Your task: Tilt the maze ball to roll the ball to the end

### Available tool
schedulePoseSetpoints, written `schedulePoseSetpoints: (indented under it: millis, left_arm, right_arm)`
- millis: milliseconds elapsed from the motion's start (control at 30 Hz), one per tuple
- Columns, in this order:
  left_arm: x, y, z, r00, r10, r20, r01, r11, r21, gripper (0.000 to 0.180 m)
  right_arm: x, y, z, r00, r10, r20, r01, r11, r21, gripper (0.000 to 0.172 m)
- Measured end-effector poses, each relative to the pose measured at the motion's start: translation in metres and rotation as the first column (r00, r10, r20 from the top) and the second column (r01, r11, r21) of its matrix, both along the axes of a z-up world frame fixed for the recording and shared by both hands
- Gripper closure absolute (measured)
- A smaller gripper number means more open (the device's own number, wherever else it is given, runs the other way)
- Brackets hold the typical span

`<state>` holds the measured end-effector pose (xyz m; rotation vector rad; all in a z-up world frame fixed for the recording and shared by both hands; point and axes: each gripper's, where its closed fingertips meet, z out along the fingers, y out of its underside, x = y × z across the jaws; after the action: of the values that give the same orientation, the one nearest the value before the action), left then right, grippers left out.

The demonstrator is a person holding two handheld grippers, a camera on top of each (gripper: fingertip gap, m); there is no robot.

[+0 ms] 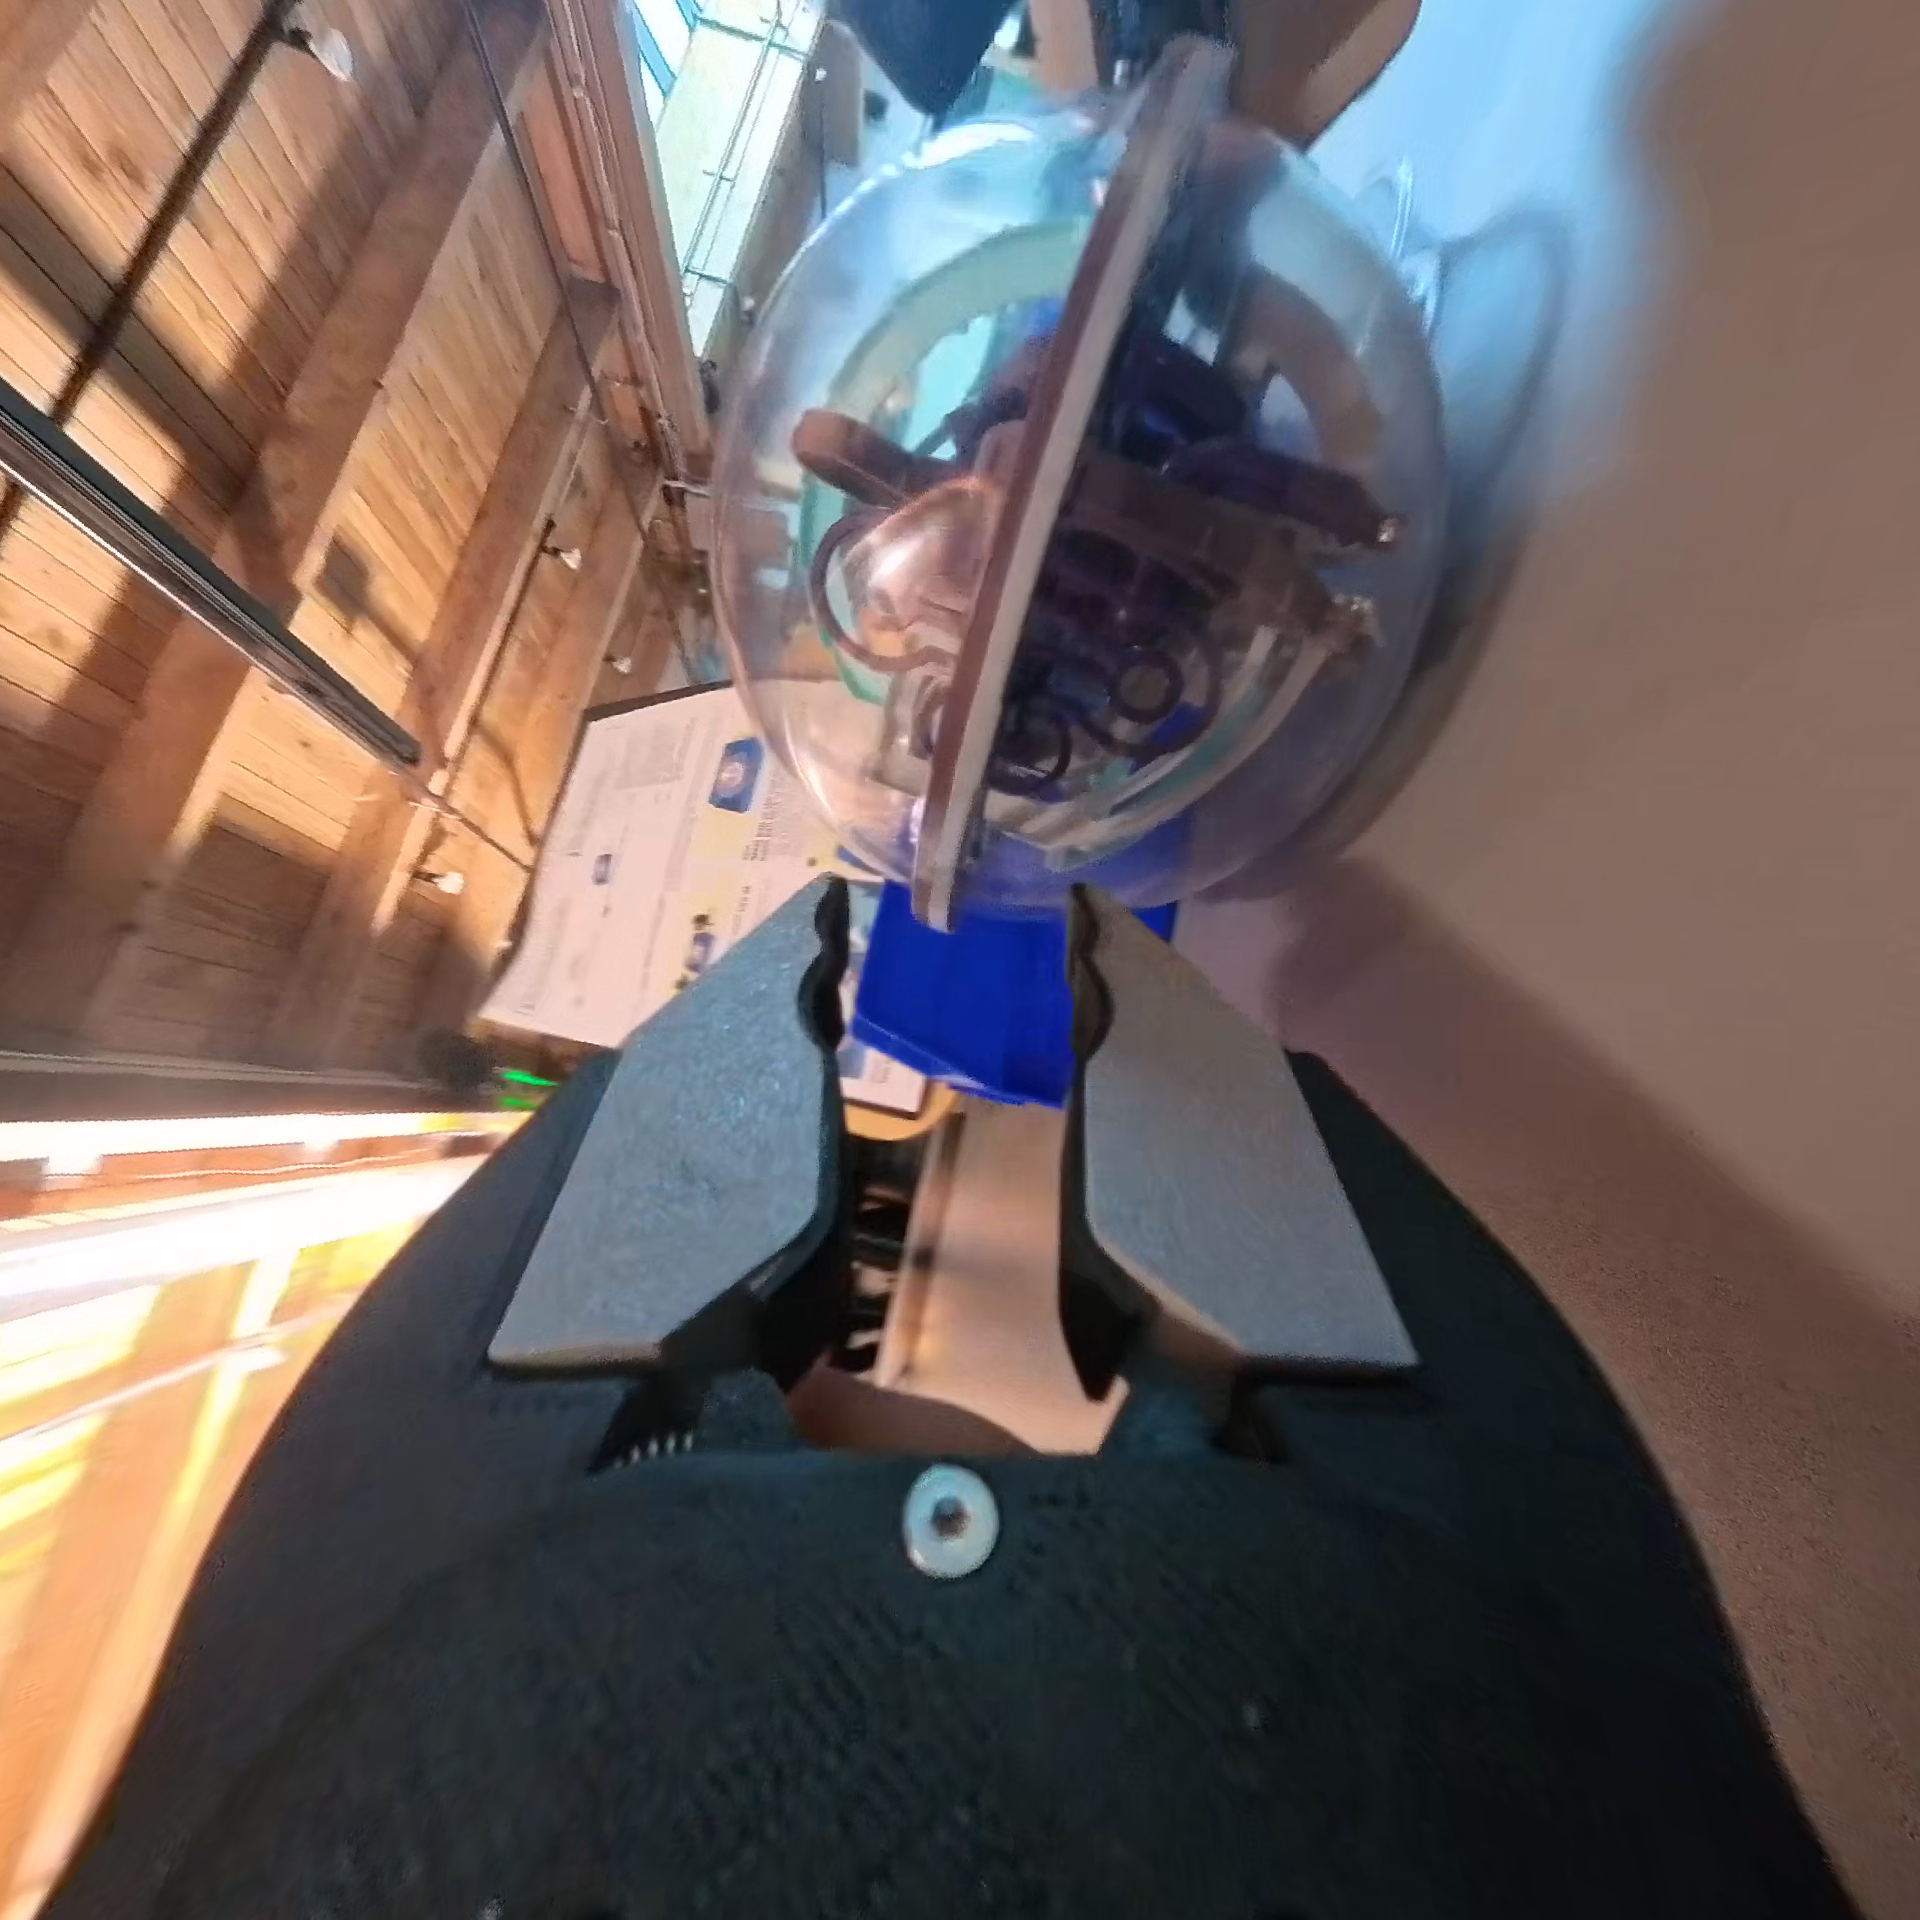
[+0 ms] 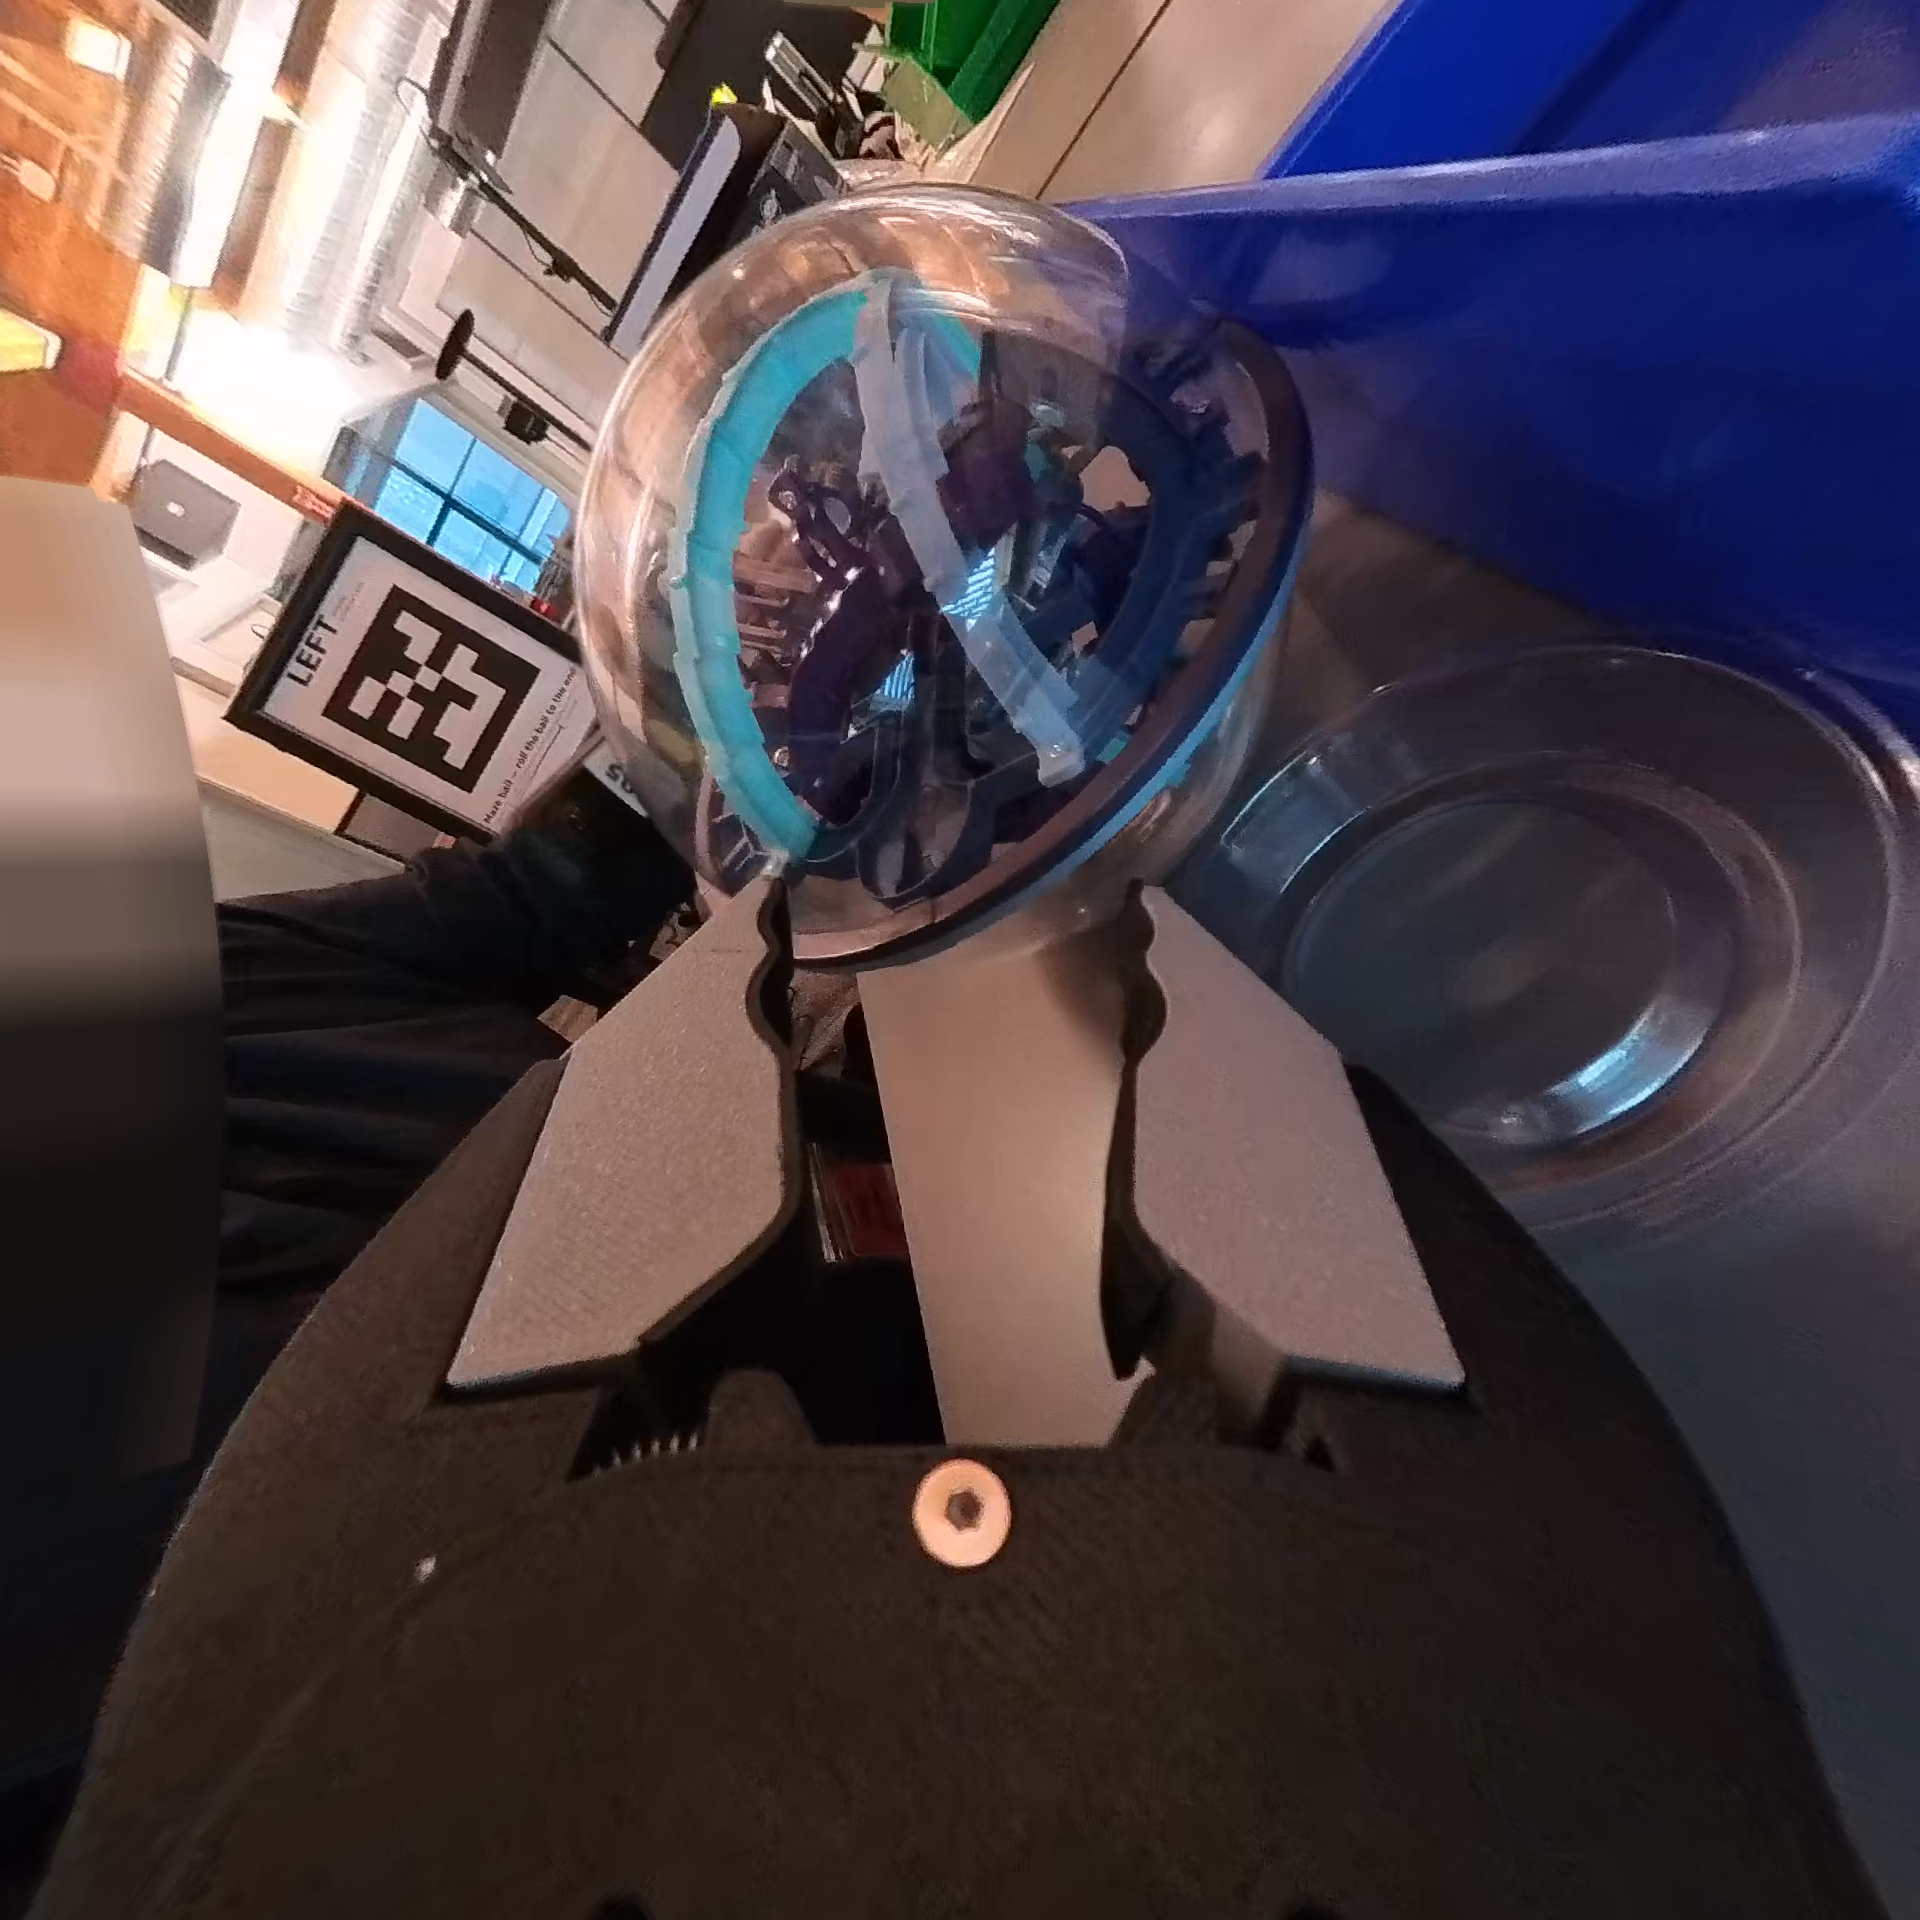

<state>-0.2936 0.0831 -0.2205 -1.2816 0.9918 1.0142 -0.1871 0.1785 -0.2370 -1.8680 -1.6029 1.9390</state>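
Note:
The maze ball (image 1: 1081,520) is a clear sphere with purple, blue and teal tracks inside and a flat rim round its middle. In the left wrist view it sits just past my left gripper (image 1: 956,914). The rim's end (image 1: 940,904) lies between the spread fingertips with a gap on each side, so the left gripper is open. In the right wrist view the maze ball (image 2: 935,582) fills the space ahead of my right gripper (image 2: 954,909). Its fingers stand wide apart under the sphere and do not clamp it. The small ball inside is not made out.
A clear round stand (image 2: 1558,914) lies on the grey table (image 2: 1714,1455) beside the maze ball. A blue bin (image 2: 1558,260) stands behind it and shows between the left fingers (image 1: 966,997). A black-and-white marker card (image 2: 416,675) and a dark sleeve (image 2: 416,956) are at left.

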Motion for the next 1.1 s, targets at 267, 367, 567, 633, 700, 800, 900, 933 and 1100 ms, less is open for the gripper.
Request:
schedulePoseSetpoints:
  millis: [267,367,567,633,700,800,900,933,1100]
  left_arm:
    - [0.003,-0.029,-0.008,0.502,0.011,0.865,0.418,0.873,-0.253,0.092]
    - [-0.006,-0.032,0.025,0.004,0.111,0.994,0.613,0.785,-0.090,0.083]
    - [-0.011,-0.011,0.010,-0.207,0.347,0.914,0.670,0.731,-0.126,0.067]
    - [-0.005,0.000,-0.002,-0.194,0.383,0.903,0.654,0.736,-0.172,0.064]
    - [0.003,0.007,-0.004,-0.221,0.404,0.887,0.682,0.715,-0.156,0.066]
    - [0.008,0.016,0.000,-0.250,0.408,0.878,0.706,0.698,-0.124,0.068]
    - [0.010,0.020,0.001,-0.255,0.405,0.878,0.717,0.689,-0.110,0.066]
    - [0.011,0.022,0.001,-0.258,0.409,0.875,0.718,0.687,-0.110,0.066]
    - [0.012,0.030,-0.003,-0.249,0.402,0.881,0.720,0.685,-0.109,0.074]
  right_arm:
    - [0.002,-0.003,-0.001,1.000,0.009,-0.022,-0.008,1.000,0.017,0.098]
    - [0.001,-0.003,0.004,0.999,0.005,-0.051,-0.005,1.000,-0.006,0.094]
    - [-0.001,0.000,0.009,0.995,-0.040,-0.096,0.039,0.999,-0.009,0.082]
    - [-0.004,-0.001,0.006,0.995,-0.049,-0.085,0.048,0.999,-0.015,0.078]
    - [-0.007,-0.007,0.003,0.997,-0.035,-0.075,0.034,0.999,-0.019,0.077]
    - [-0.010,-0.011,0.005,0.996,-0.024,-0.084,0.022,0.999,-0.027,0.076]
    - [-0.012,-0.009,0.008,0.995,-0.028,-0.100,0.024,0.999,-0.041,0.076]
    - [-0.013,-0.009,0.009,0.994,-0.028,-0.102,0.023,0.999,-0.044,0.076]
    - [-0.019,-0.009,0.006,0.995,-0.034,-0.098,0.031,0.999,-0.029,0.072]
